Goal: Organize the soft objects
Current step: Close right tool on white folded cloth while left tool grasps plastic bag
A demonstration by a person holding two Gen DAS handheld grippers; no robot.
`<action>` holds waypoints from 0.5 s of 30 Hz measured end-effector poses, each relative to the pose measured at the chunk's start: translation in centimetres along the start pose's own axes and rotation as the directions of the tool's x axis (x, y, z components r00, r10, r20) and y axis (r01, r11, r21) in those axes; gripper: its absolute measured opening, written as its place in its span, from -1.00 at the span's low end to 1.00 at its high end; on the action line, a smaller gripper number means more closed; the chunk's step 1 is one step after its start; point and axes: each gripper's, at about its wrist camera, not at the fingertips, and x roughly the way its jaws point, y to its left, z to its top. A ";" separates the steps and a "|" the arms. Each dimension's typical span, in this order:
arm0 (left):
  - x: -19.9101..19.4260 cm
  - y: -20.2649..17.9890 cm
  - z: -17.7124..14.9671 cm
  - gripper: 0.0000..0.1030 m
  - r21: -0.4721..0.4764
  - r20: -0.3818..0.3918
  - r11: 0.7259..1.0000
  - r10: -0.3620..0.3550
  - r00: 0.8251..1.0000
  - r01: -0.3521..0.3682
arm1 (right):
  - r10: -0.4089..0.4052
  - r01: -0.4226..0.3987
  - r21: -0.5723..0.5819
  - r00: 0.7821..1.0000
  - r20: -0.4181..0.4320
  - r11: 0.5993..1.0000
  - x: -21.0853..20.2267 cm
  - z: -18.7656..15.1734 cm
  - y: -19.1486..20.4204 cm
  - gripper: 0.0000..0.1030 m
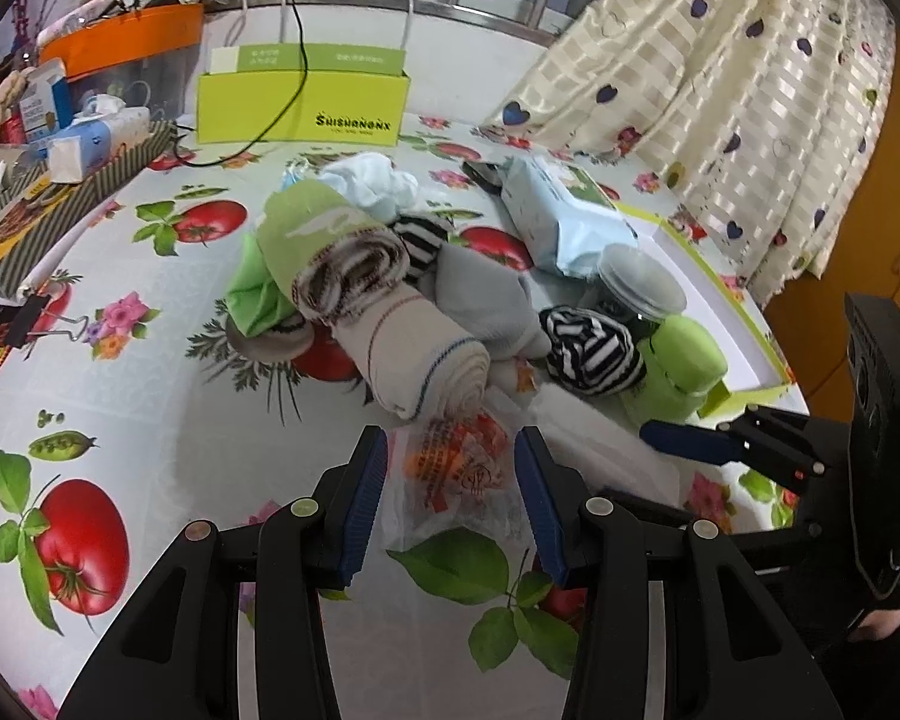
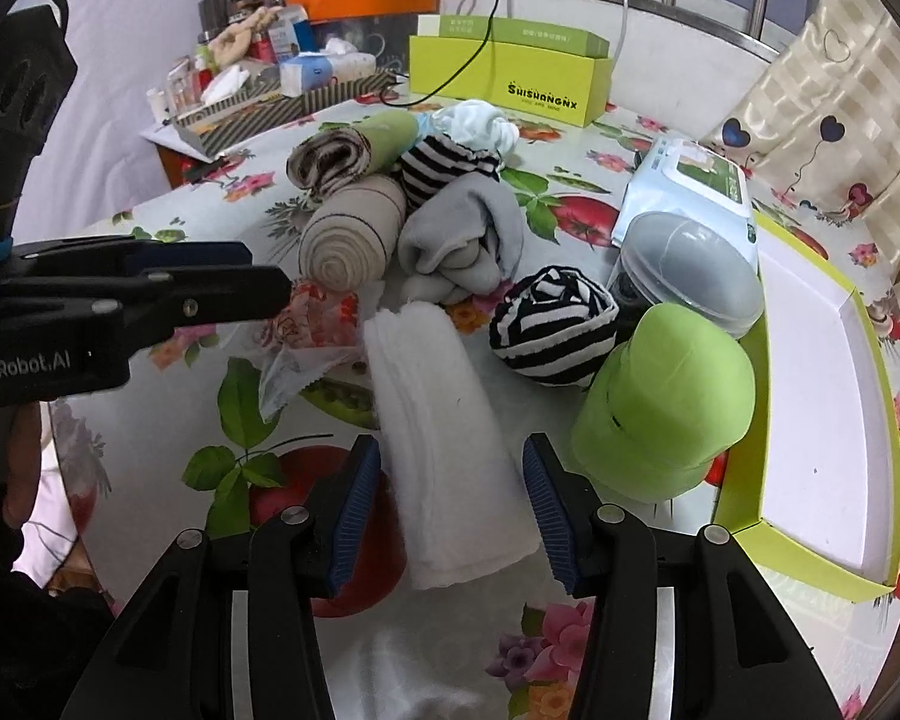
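Grey jar (image 2: 684, 276) half hidden behind green cap (image 2: 666, 402).

A white folded cloth (image 2: 450, 438) lies flat on the table. Behind it sit rolled towels (image 2: 354, 228), striped socks (image 2: 552, 330) and a green roll (image 2: 666, 408).

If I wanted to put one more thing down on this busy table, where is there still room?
The white inside of the green-rimmed tray beside the green cap is bare. Bare tablecloth also lies left of the rolled towels. The middle, from towels to wipes pack, is crowded.
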 end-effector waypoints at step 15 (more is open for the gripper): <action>2.4 0.3 -0.9 -0.11 0.013 -0.072 1.000 -0.014 0.997 0.015 | -0.015 0.015 0.016 1.000 0.021 1.000 -0.6 -0.8 -0.3 -0.53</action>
